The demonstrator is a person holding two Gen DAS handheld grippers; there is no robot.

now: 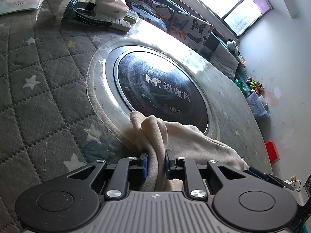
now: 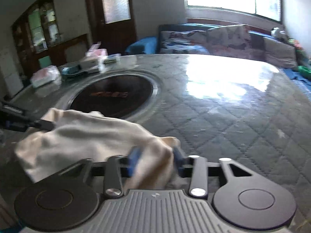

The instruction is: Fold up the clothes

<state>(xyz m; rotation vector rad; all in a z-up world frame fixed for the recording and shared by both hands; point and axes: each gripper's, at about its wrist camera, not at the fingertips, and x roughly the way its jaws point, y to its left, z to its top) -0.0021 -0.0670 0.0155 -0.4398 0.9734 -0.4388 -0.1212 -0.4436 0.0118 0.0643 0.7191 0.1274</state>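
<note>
My left gripper [image 1: 156,165] sits nearest the lens, blue pads pinching a bunched fold of the cream garment [image 1: 186,141]. My right gripper [image 2: 156,161] is likewise clamped on a gathered edge of the same garment [image 2: 87,136]; that view is motion-blurred, so pad contact is fuzzy, but cloth clearly fills the gap between the fingers.

The garment hangs between both grippers just in front of the round black induction cooktop [image 1: 163,89], its far edge overlapping the cooktop's metal rim. It is over the desk [image 1: 38,77] with its quilted star-print cover; I cannot tell whether it is lifted off it or dragging.

Handling: soft, light, fleece-like knit, limp, drapes and bunches freely, not slippery, not fragile. It will sag in the middle unless held taut. Best hold is at corners or hem edges rather than mid-panel bunches like the ones I have now.

Hard to make out: garment type (no sleeve, collar or hem is readable), how many layers each gripper has, and whether any fold is already in it. Its lower part is cut off behind my gripper bodies. Beyond the cooktop are a tissue box [image 1: 112,2] and remote control [image 1: 116,22], well clear.
</note>
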